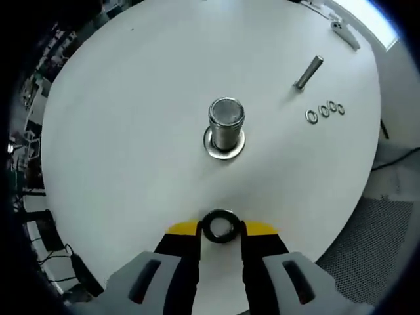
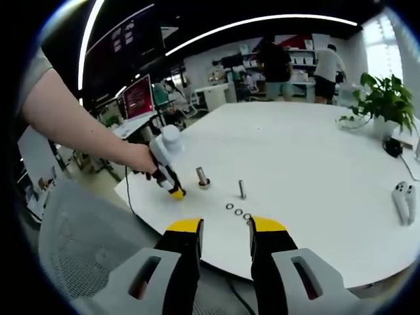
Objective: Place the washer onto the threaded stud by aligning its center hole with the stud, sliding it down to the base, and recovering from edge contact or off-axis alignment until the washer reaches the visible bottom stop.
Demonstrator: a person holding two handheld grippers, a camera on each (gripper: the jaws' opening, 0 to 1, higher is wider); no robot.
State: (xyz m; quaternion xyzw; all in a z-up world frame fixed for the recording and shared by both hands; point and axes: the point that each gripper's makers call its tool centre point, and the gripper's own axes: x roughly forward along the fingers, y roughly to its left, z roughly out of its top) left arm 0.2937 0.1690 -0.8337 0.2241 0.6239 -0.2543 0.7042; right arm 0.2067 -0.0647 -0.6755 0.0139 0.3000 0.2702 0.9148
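A thick silver threaded stud [image 1: 226, 122] stands upright on the white round table [image 1: 131, 131], with a silver ring [image 1: 223, 147] around its base. My left gripper [image 1: 220, 228] hovers near the table's edge, short of the stud, and is shut on a dark washer [image 1: 220, 226] held flat between its yellow tips. In the right gripper view a person's hand holds that left gripper [image 2: 173, 187] just left of the stud [image 2: 203, 177]. My right gripper [image 2: 225, 230] hangs back off the table edge, open, with nothing between its jaws.
A thinner stud [image 1: 308, 72] stands to the right, with three small washers [image 1: 325, 111] in a row beside it. A metal part [image 1: 344, 33] lies at the far edge. A potted plant [image 2: 387, 98] and white controllers [image 2: 403, 200] sit on the table's right. People stand at desks behind.
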